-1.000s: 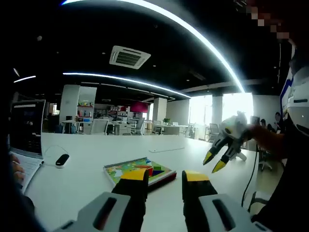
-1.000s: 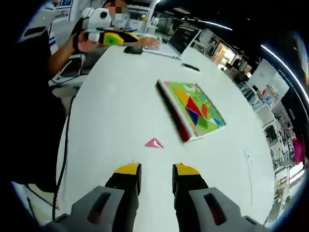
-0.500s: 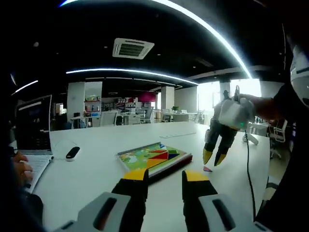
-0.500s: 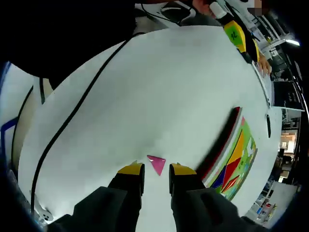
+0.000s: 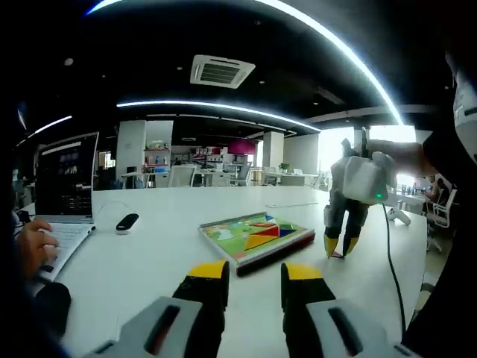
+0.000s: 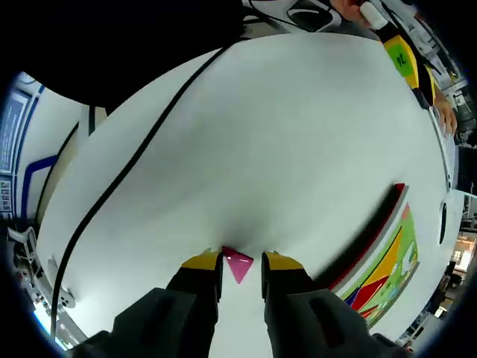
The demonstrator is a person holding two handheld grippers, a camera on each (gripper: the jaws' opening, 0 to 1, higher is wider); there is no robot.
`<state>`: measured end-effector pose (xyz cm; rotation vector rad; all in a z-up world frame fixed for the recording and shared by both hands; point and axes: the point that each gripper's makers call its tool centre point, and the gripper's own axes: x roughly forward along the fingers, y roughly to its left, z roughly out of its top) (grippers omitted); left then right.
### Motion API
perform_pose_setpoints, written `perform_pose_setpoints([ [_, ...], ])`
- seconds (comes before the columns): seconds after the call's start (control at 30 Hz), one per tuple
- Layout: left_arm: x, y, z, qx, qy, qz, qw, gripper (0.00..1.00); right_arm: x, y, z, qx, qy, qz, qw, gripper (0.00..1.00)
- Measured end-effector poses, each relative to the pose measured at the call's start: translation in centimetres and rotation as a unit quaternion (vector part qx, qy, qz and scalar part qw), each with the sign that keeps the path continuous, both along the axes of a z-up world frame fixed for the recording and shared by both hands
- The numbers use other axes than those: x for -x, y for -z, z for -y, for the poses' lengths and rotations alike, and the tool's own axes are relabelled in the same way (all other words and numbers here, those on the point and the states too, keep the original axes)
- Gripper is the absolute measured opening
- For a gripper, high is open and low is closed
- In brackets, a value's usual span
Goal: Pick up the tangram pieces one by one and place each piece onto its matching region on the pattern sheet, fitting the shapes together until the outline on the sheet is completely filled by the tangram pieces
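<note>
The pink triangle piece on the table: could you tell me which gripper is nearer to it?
Right. The right gripper has its jaws on either side of the pink triangle; the left gripper hovers apart, facing the pattern sheet.

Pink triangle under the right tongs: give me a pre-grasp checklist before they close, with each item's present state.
1. Pink triangle lies between the right tongs' tips: ok.
2. Right tongs open, jaws on either side of the piece: ok.
3. Tips down at the white table: ok, judged from the left gripper view.
4. Piece centred in the gap: cannot tell; it sits a little toward one jaw.
5. Pattern sheet within view, with coloured pieces already on it: ok.
6. Left tongs open, holding nothing, away from the piece: ok.
</note>
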<state>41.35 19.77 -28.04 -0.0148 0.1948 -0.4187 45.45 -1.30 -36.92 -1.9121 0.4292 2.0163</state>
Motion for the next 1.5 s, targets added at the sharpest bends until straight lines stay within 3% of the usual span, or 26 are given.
perform_pose_setpoints([
  [0.17, -0.2, 0.0, -1.2, 0.000, -0.019, 0.006, 0.9998, 0.30, -0.2, 0.0, -0.4, -0.010, 0.027, -0.022, 0.9993, 0.18],
  [0.33, -0.6, 0.1, -1.7, -0.005, -0.029, 0.007, 0.9995, 0.30, -0.2, 0.1, -0.4, -0.014, 0.032, -0.022, 0.9992, 0.19],
  [0.47, -0.8, 0.1, -1.5, -0.004, -0.026, 0.008, 0.9996, 0.30, -0.9, 0.0, -1.1, -0.031, 0.064, -0.001, 0.9975, 0.28],
  [0.53, -0.9, 0.4, -1.3, -0.004, -0.025, 0.005, 0.9997, 0.30, -0.3, 0.2, -0.1, -0.006, 0.079, -0.014, 0.9967, 0.20],
  [0.6, -1.0, 0.7, -1.0, -0.002, -0.021, 0.001, 0.9998, 0.30, -0.3, 0.1, -0.2, -0.013, 0.073, -0.010, 0.9972, 0.18],
  [0.7, -1.1, 1.0, -0.6, -0.001, -0.017, -0.005, 0.9998, 0.30, -0.4, 0.1, -0.2, -0.013, 0.095, -0.010, 0.9953, 0.16],
  [0.73, -1.1, 1.0, -0.4, -0.003, -0.015, -0.008, 0.9998, 0.30, -0.4, 0.1, 0.0, -0.014, 0.127, -0.005, 0.9918, 0.14],
  [0.87, -1.0, 0.2, -0.7, -0.009, -0.021, 0.001, 0.9997, 0.30, -0.4, 0.1, 0.2, -0.031, 0.181, 0.001, 0.9831, 0.09],
  [1.03, -0.8, 0.1, -0.2, -0.006, -0.018, 0.010, 0.9998, 0.30, -0.9, -0.1, 0.0, -0.060, 0.202, 0.000, 0.9776, 0.14],
  [1.1, -0.8, 0.6, 0.4, -0.002, -0.010, 0.003, 0.9999, 0.30, -1.4, -0.3, -0.1, -0.071, 0.208, 0.003, 0.9755, 0.21],
  [1.17, -0.8, 0.8, 0.6, -0.007, -0.006, -0.003, 1.0000, 0.30, -1.9, -0.5, 0.2, -0.071, 0.217, 0.011, 0.9736, 0.21],
  [1.27, -0.8, 0.6, 0.7, -0.015, -0.002, -0.004, 0.9999, 0.30, -2.6, -1.0, 1.2, -0.066, 0.291, 0.011, 0.9543, 0.21],
  [1.33, -0.7, 0.4, 0.5, -0.017, -0.004, -0.001, 0.9998, 0.30, -2.5, -0.7, 1.1, -0.069, 0.321, -0.005, 0.9446, 0.21],
  [1.5, -0.8, 0.7, 0.2, -0.016, -0.013, -0.005, 0.9998, 0.30, -1.7, -0.1, 1.1, -0.065, 0.315, -0.025, 0.9467, 0.21],
])
